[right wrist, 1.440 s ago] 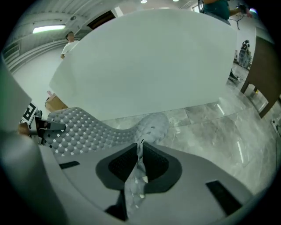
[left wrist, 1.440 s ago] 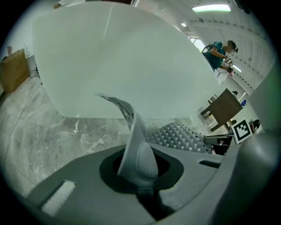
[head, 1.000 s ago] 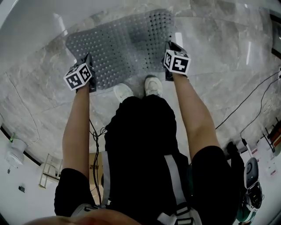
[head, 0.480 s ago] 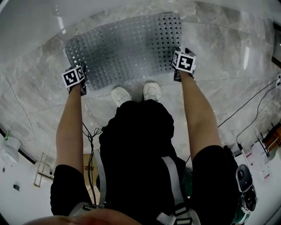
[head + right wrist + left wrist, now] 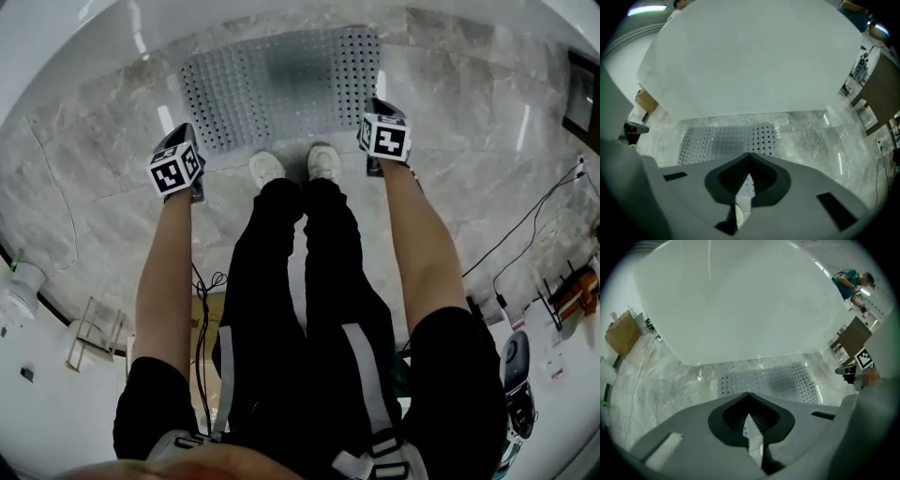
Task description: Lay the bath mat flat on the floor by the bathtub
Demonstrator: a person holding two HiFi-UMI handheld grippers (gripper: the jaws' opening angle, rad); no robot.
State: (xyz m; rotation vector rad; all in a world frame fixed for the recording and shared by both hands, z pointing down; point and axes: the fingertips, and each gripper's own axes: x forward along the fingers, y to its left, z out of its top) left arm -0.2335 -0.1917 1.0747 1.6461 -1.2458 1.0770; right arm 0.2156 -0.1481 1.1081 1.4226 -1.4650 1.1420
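Bath mat (image 5: 281,89) lies flat on the floor (image 5: 487,141), its long edge just beside the bathtub (image 5: 75,37) and directly ahead of the person's shoes (image 5: 267,169). The left hand-held gripper (image 5: 750,423) and right hand-held gripper (image 5: 747,180) have just been closing; the jaws of each now stand together with nothing between them. Both hang apart from the mat near its front corners, which fits a release after spreading. The task appears complete.

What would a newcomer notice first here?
The grey perforated mat lies flat on the marble floor beside the white tub, just ahead of the person's white shoes. By its near corners the left gripper and right gripper hang above the floor, jaws just closed on nothing.
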